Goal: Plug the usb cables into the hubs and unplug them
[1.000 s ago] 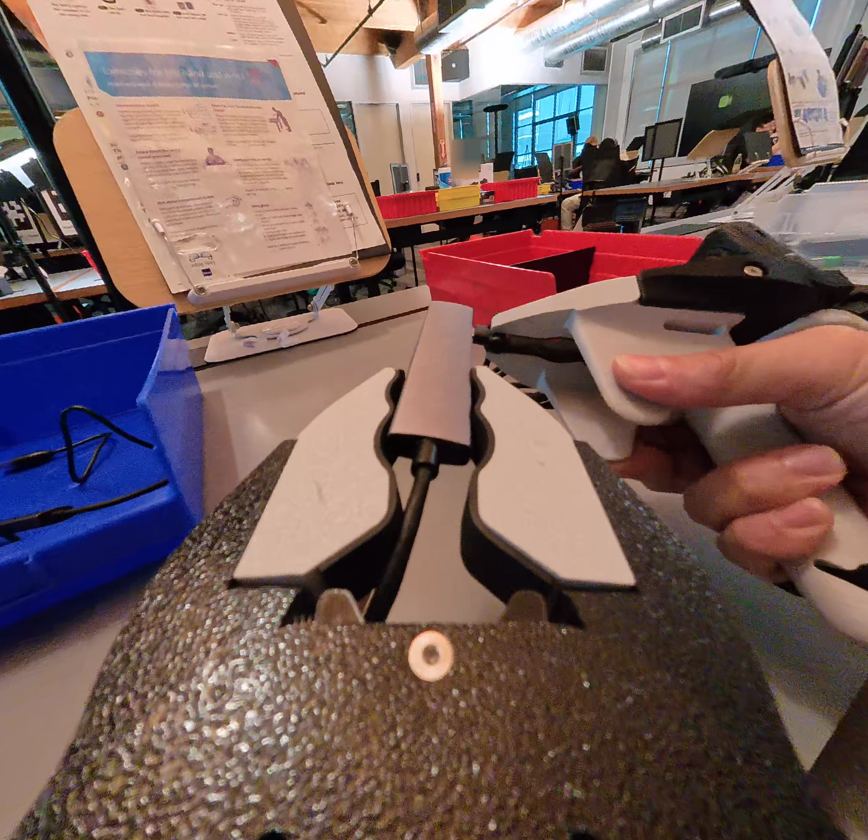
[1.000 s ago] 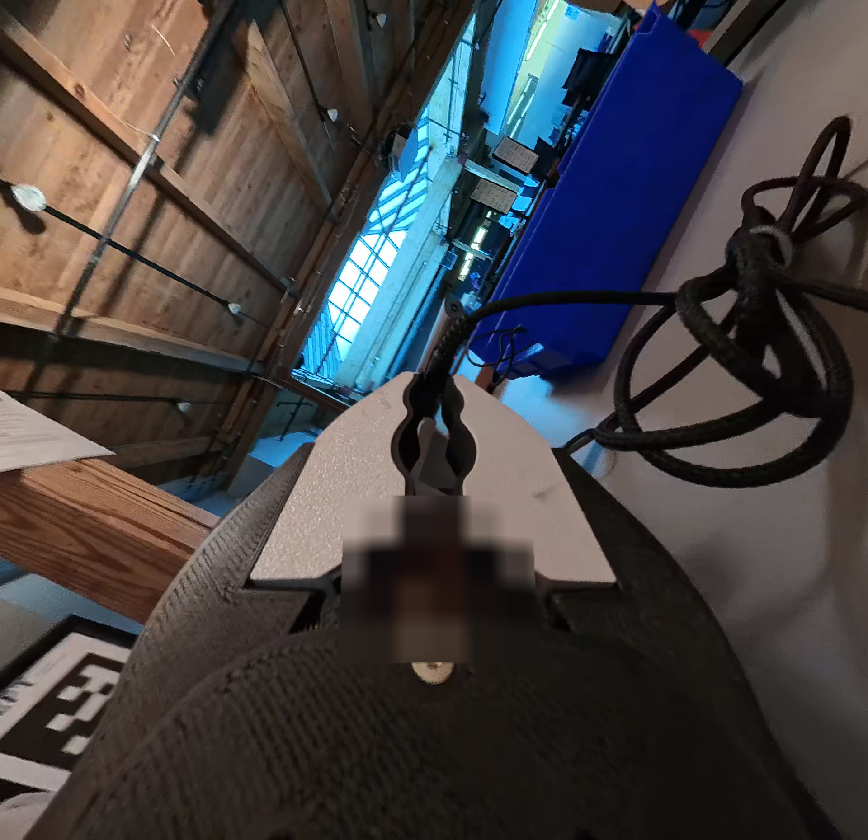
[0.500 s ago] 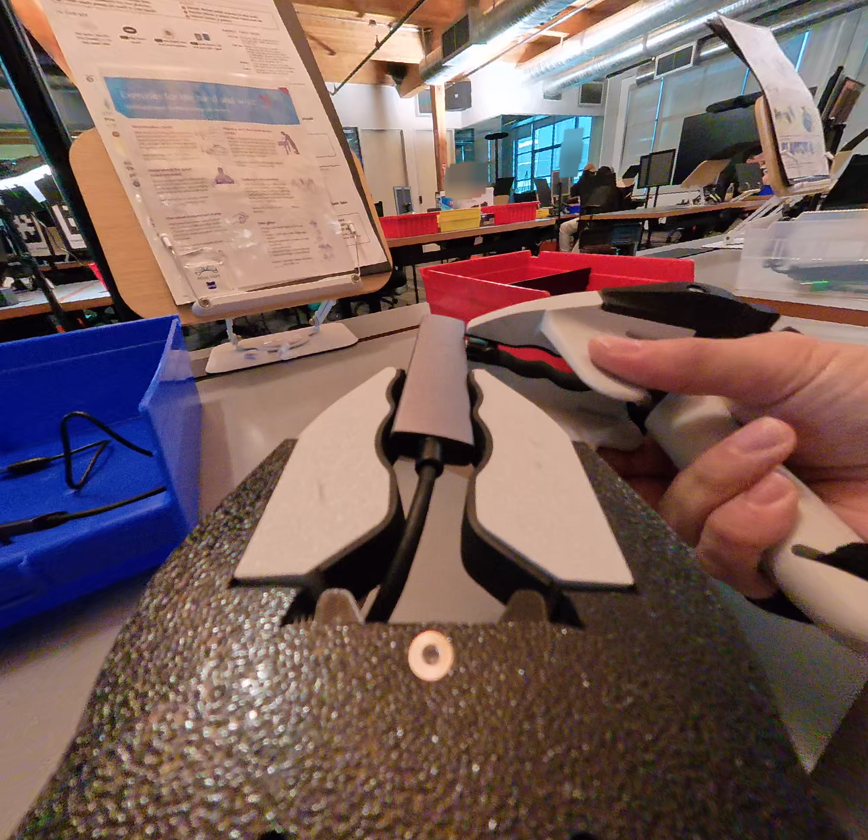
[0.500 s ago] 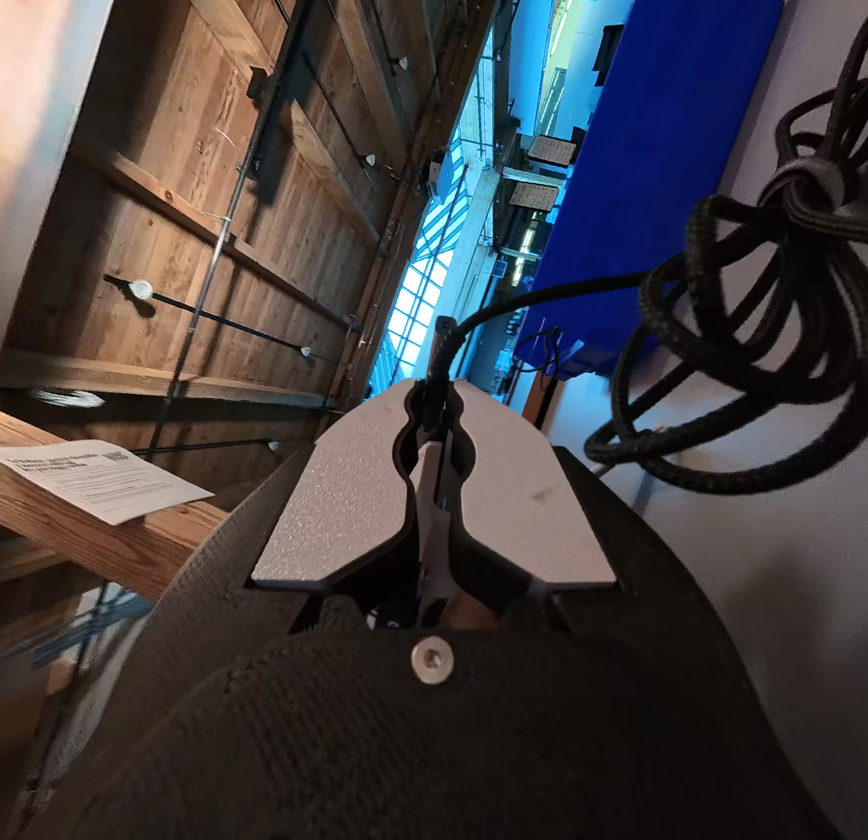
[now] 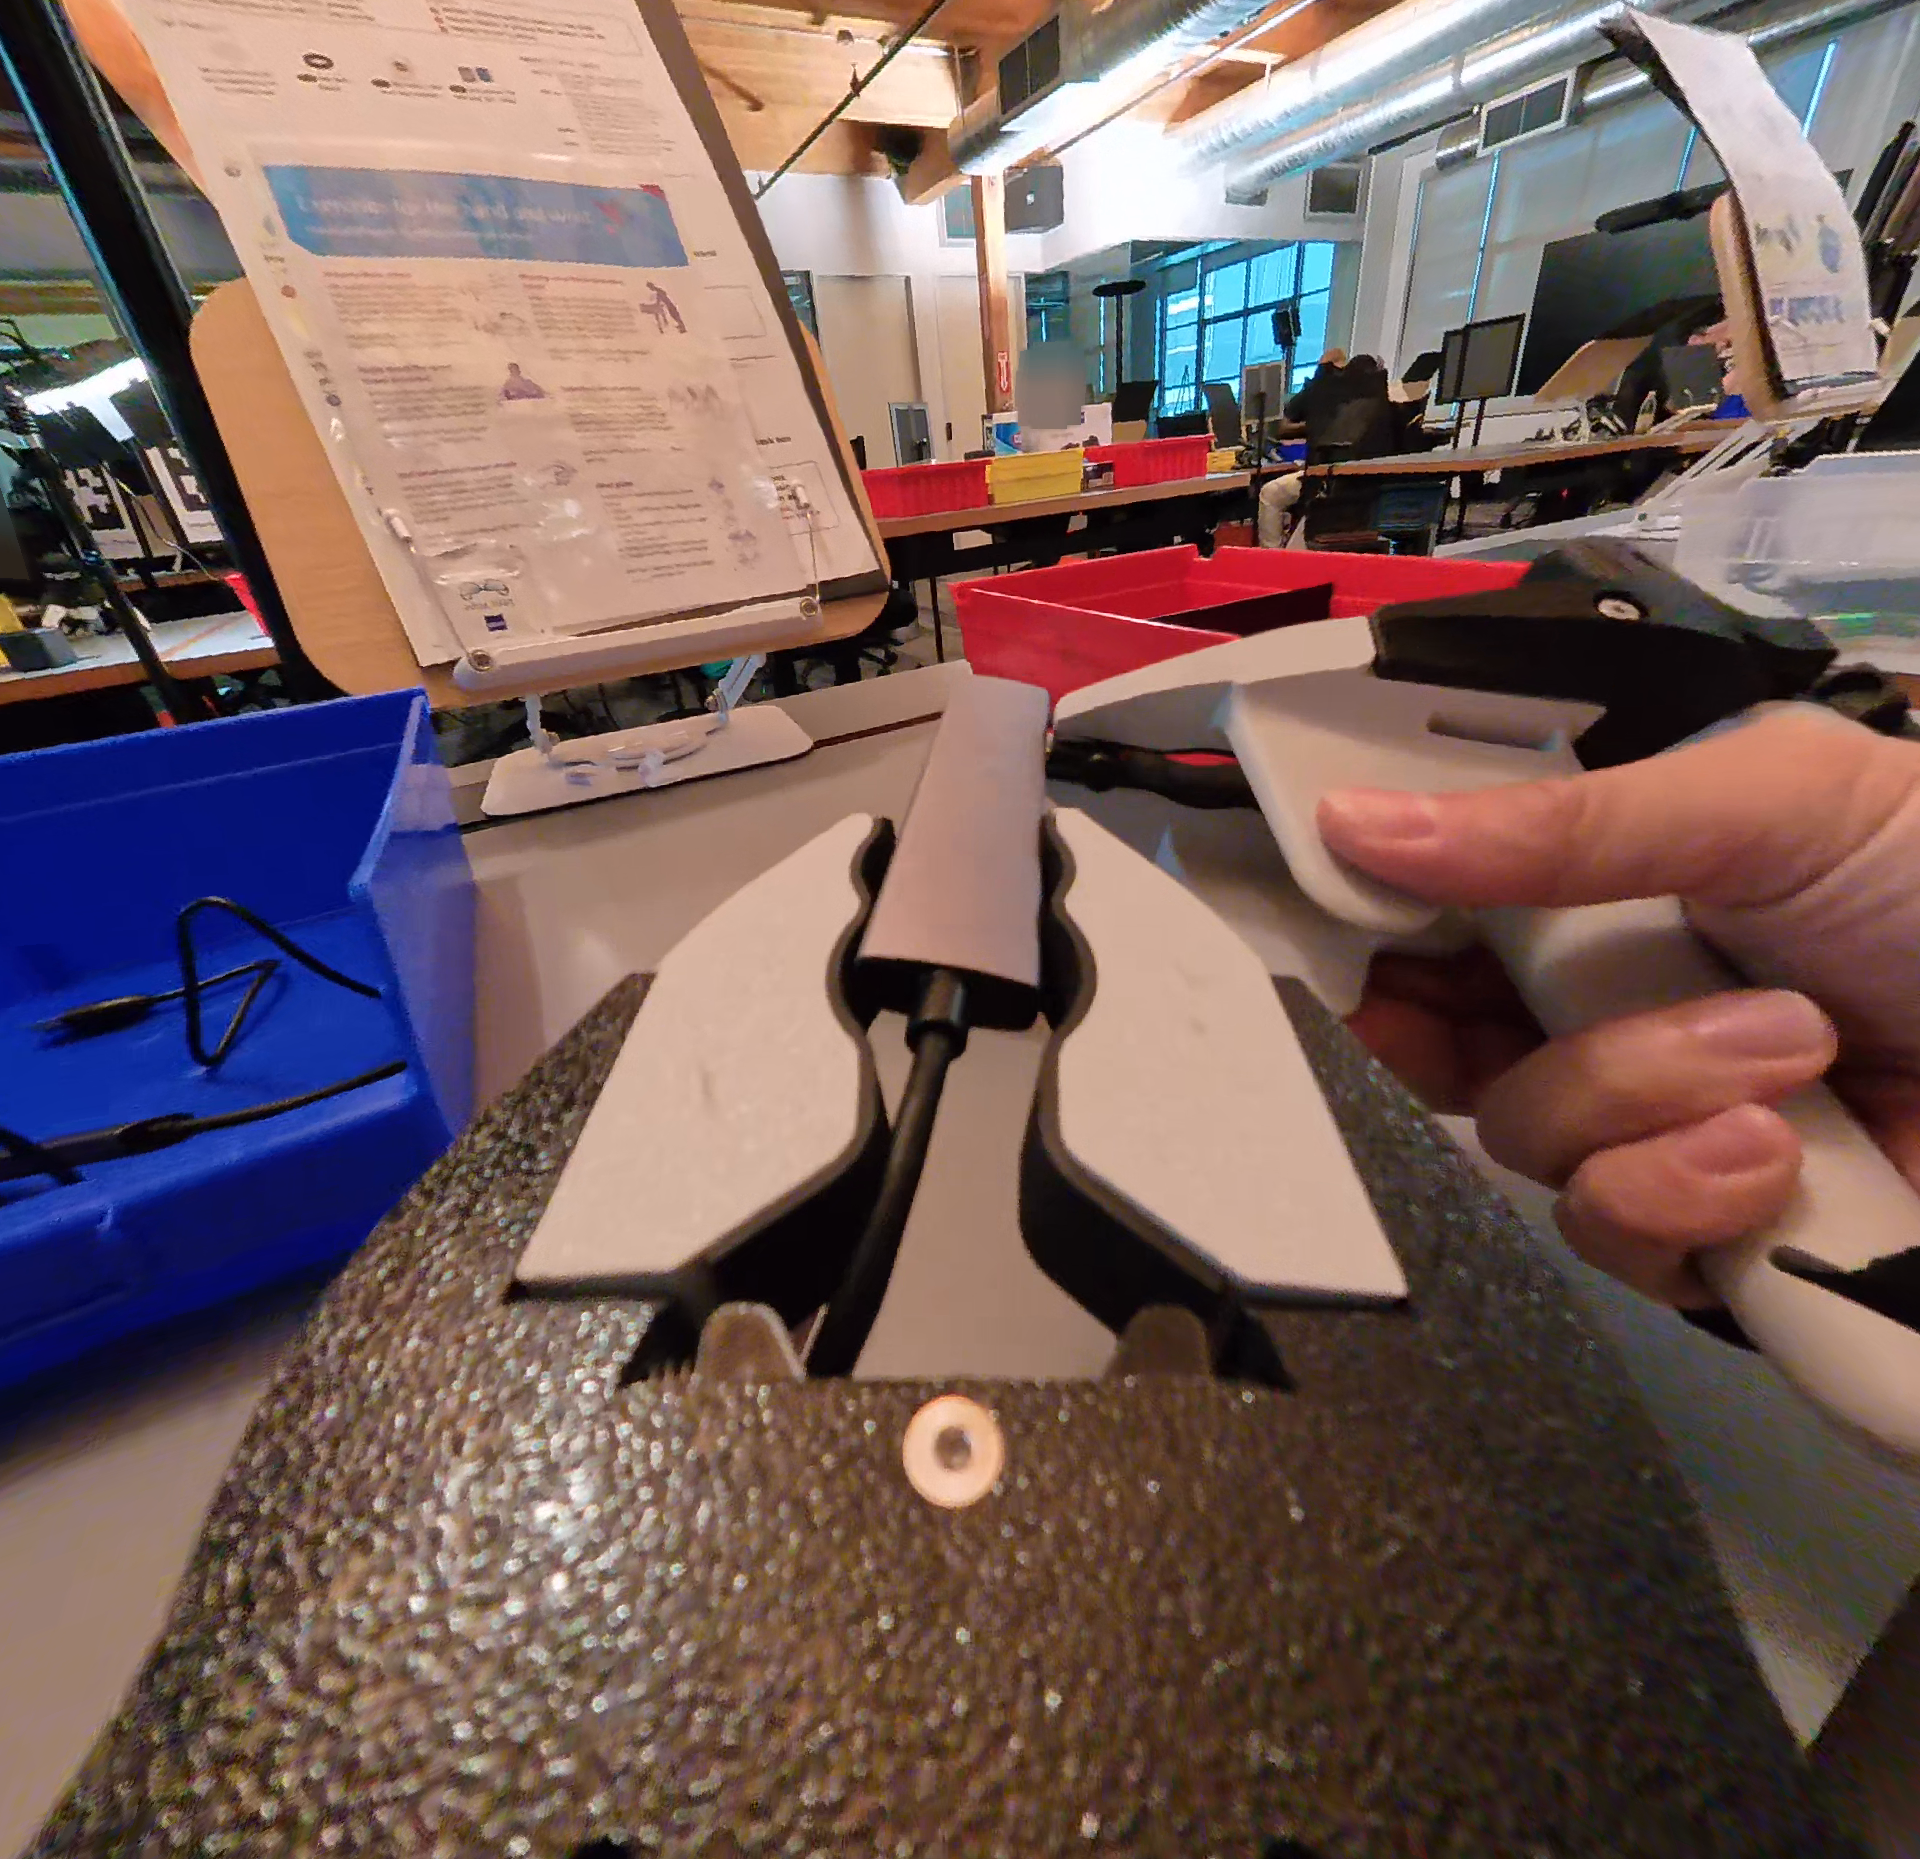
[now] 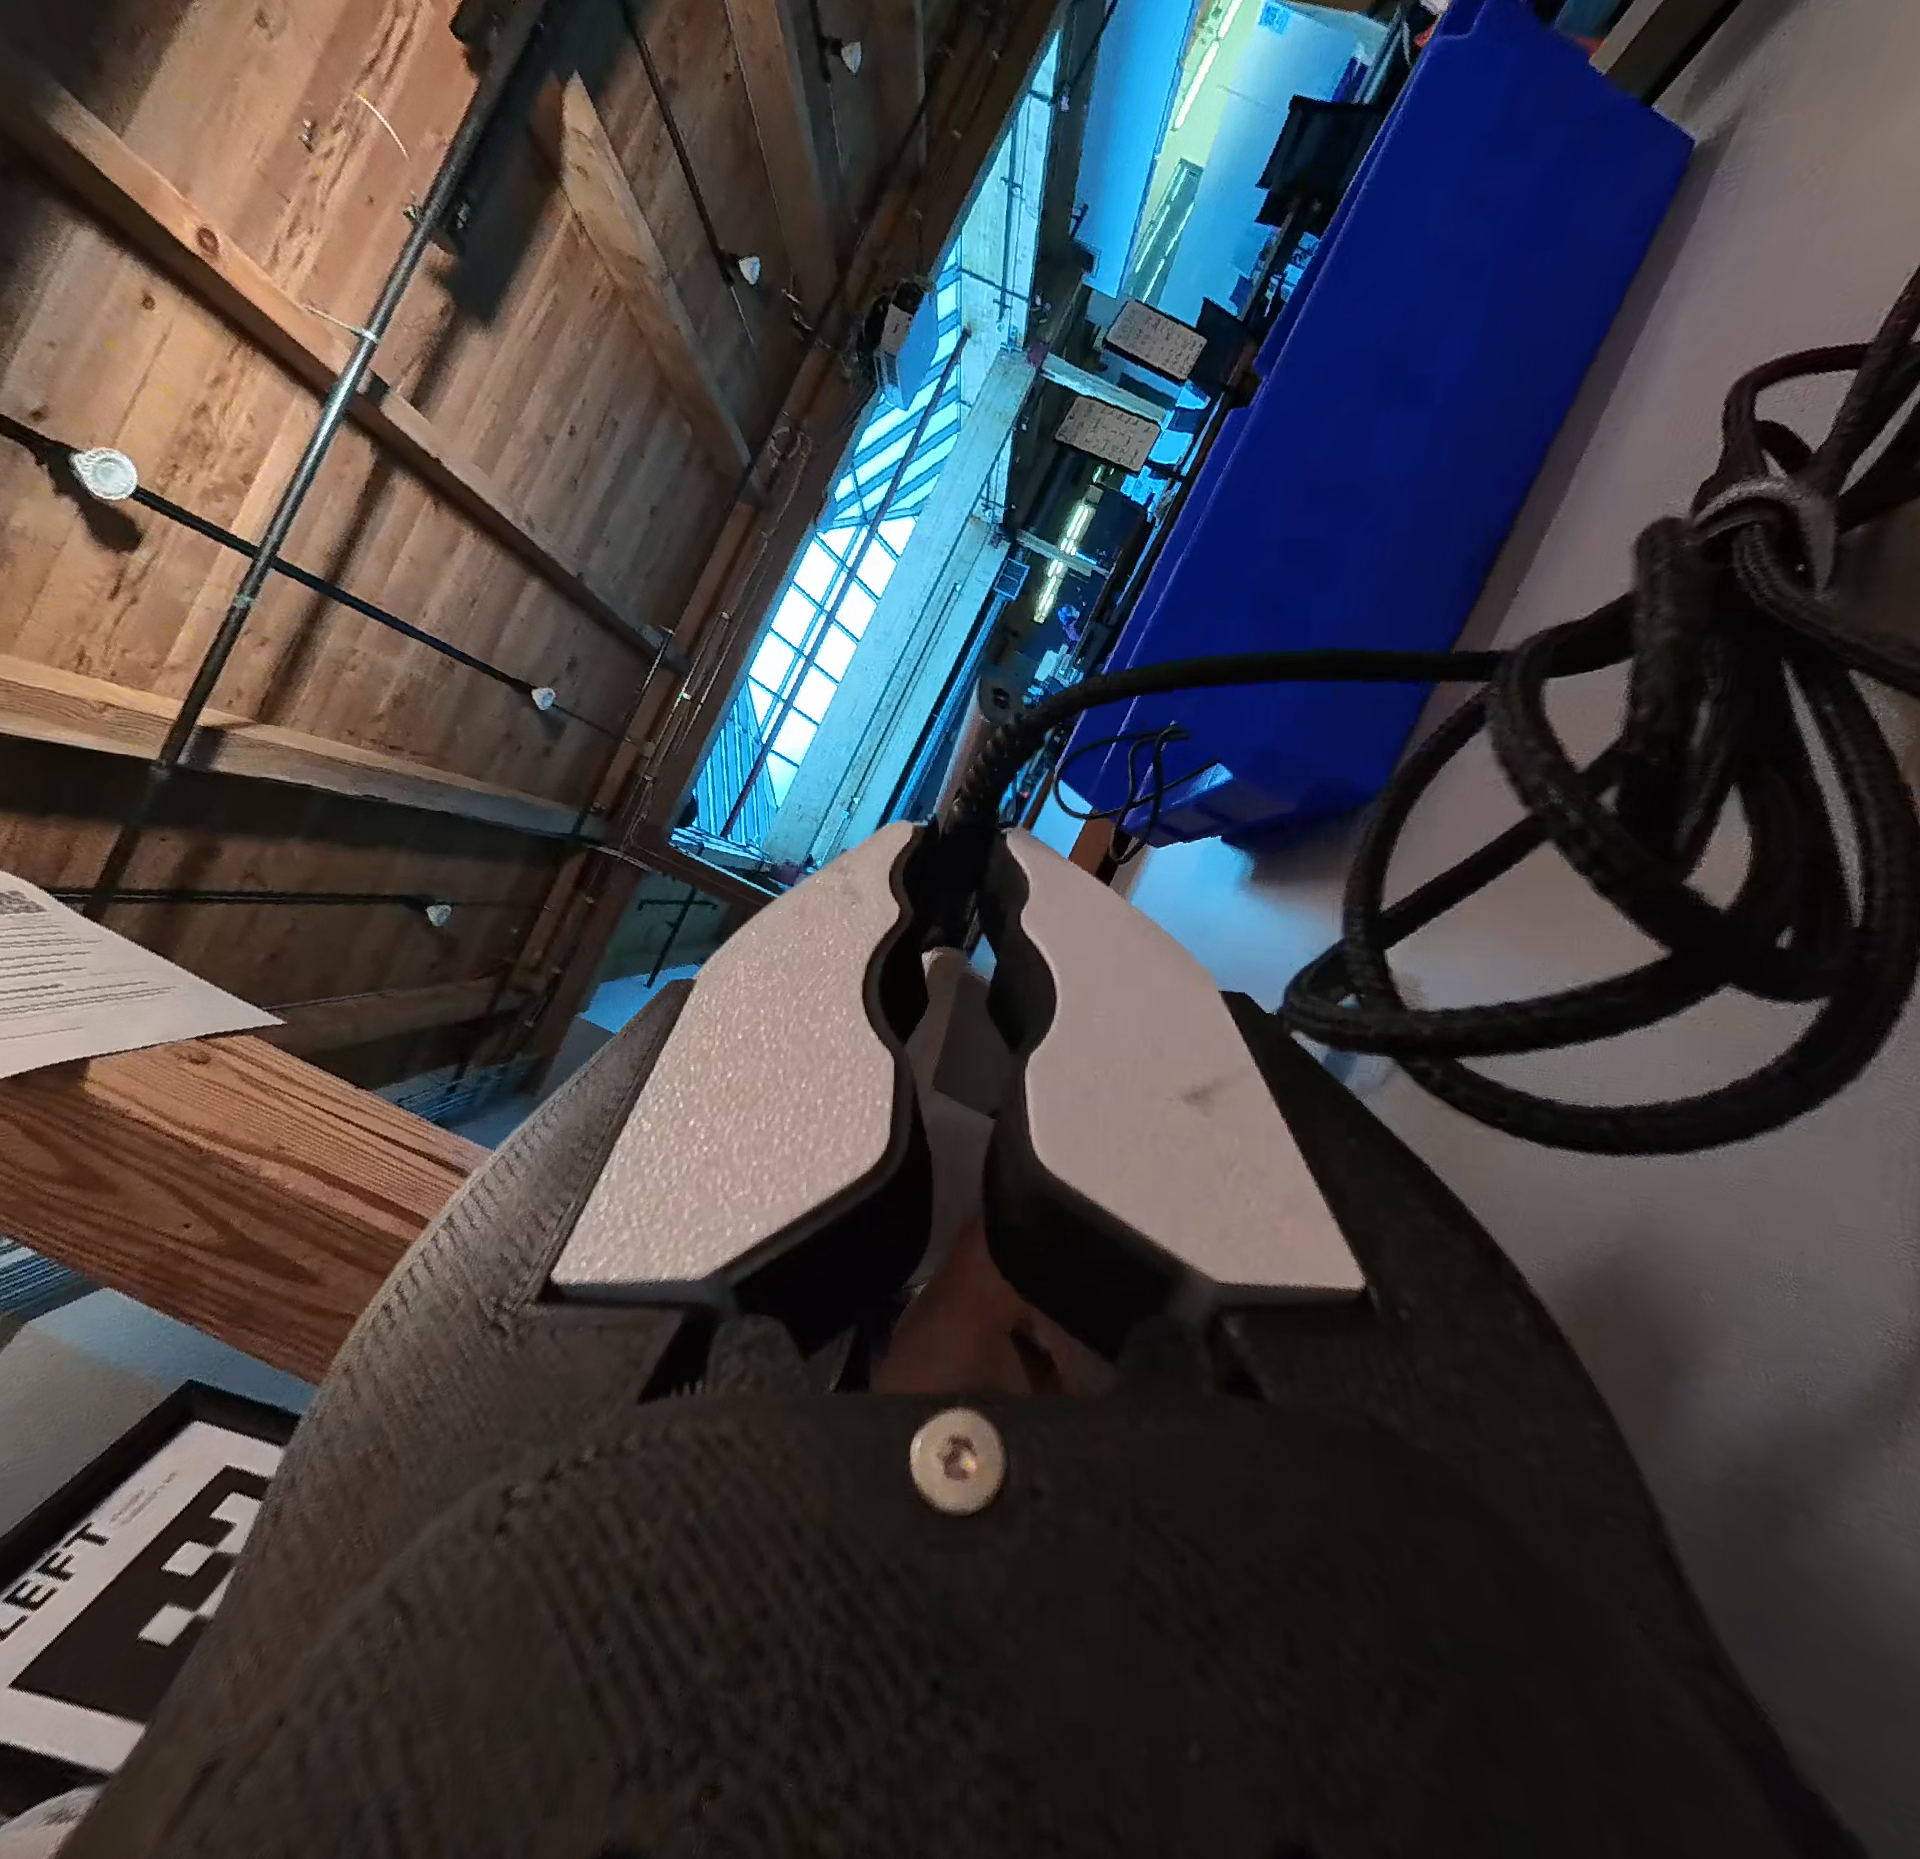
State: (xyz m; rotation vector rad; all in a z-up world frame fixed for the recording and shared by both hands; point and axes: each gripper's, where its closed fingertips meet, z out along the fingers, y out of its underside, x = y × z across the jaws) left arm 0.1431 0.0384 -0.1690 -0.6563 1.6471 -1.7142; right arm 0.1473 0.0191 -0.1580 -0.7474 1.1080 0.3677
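My left gripper is shut on a grey USB hub that points forward, its black lead running back between the fingers. My right gripper comes in from the right, held by a hand, its tip against the hub's right side. In the right wrist view my right gripper is shut on a black braided USB cable near its plug. The cable's coiled bundle hangs to the right. The plug's tip is hidden.
A blue bin with thin black cables stands to the left; it also shows in the right wrist view. A document stand stands behind. A red tray lies behind the hub on the grey table. My left and right fingertips are right by each other.
The right gripper rocked slightly beside the hub and its view tilted; the coiled cable swung. The left gripper kept its hold on the hub.
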